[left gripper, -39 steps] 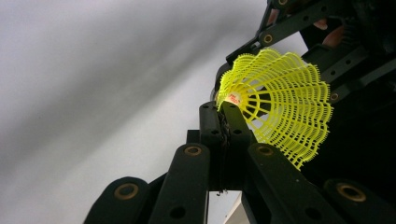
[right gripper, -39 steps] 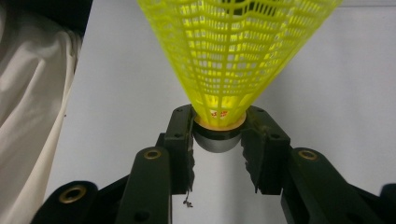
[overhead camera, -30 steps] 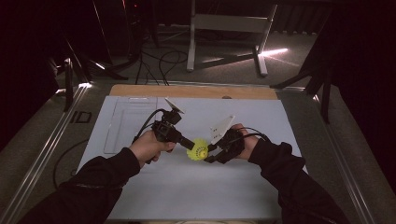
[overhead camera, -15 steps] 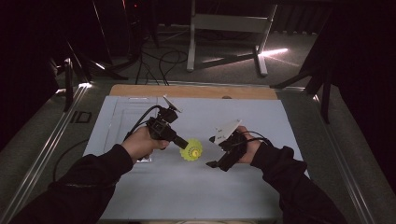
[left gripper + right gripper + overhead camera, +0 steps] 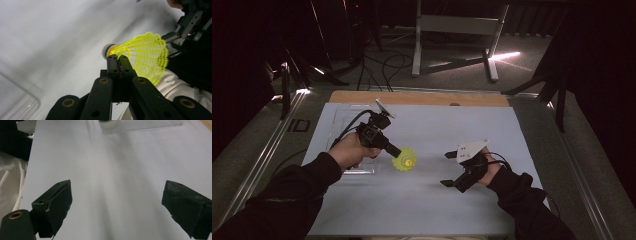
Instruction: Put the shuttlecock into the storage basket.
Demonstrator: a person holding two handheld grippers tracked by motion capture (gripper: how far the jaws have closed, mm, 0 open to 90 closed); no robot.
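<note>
A yellow plastic shuttlecock (image 5: 404, 161) hangs just above the pale blue mat, left of centre. My left gripper (image 5: 394, 151) is shut on its mesh skirt near the cork. In the left gripper view the shuttlecock (image 5: 142, 56) fans out to the right of the closed jaws of the left gripper (image 5: 119, 62), its white cork tip pointing left. My right gripper (image 5: 451, 170) is at the right of the mat, open and holding nothing. The right gripper (image 5: 117, 202) has its jaws spread wide over bare mat in its own view.
A clear plastic tray (image 5: 343, 120) lies at the mat's back left, under my left hand; its edge (image 5: 140, 126) shows at the top of the right gripper view. A wooden strip (image 5: 422, 98) runs along the far side. Metal rails flank the table.
The two grippers have drawn apart. My right gripper let go of the shuttlecock, opened and moved right; my left gripper kept the shuttlecock and pulled back to the left.
</note>
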